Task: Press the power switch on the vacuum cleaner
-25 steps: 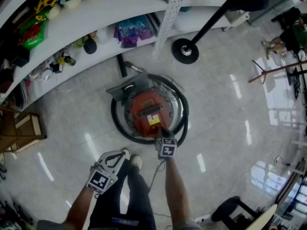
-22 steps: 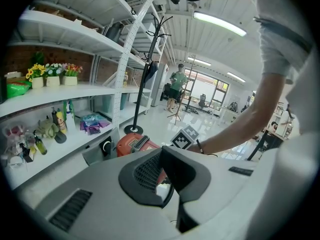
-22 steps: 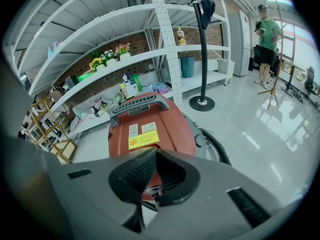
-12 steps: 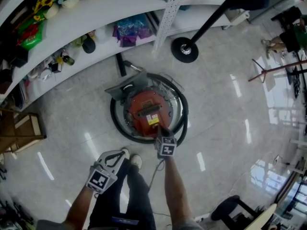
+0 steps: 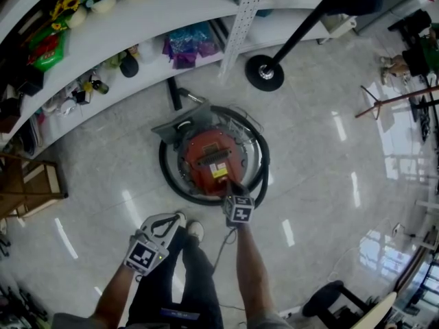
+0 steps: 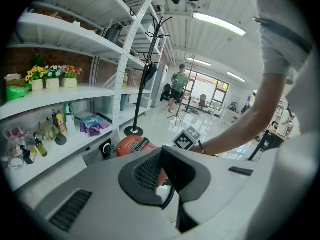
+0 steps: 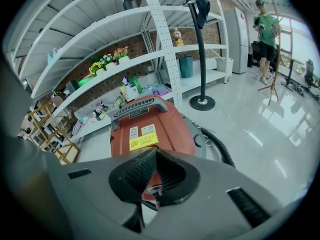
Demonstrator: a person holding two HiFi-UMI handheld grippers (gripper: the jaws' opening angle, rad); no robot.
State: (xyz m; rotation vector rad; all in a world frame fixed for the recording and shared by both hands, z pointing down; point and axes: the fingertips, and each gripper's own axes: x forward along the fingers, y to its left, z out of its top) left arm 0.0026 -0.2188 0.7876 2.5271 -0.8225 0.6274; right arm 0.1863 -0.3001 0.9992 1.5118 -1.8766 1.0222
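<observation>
Head view. Pale glossy floor (image 5: pixel 329 184) filled most of the frame. White shelving (image 5: pixel 137 33) curved across from 9 to 12 o'clock, loaded with small goods and potted flowers.

Vacuum cleaner (image 5: pixel 209 156) sat on the floor just above frame centre: round red body, grey base, dark handle across the top. Black hose (image 5: pixel 162 166) was coiled in a ring around it. Round black base of a coat stand (image 5: pixel 264 72) stood at 1 o'clock from the vacuum, near but apart, its pole running off toward 1 o'clock.

Right gripper (image 5: pixel 231 189) was at the vacuum's 5 o'clock edge, arm stretched out behind it from 6 o'clock. In its own view the jaws were closed together with nothing between them, tips down at the near rim of the red body, just below the yellow label (image 7: pixel 143 142). Could not tell whether the tips touched a switch.

Left gripper (image 5: pixel 171 221) was held at 7 o'clock from the vacuum, well apart from it, above the person's shoe (image 5: pixel 195 230). Its own view showed jaws closed, tips meeting, nothing held.

A second person in green (image 7: pixel 265 19) stood far off at 2 o'clock in the right gripper view.
</observation>
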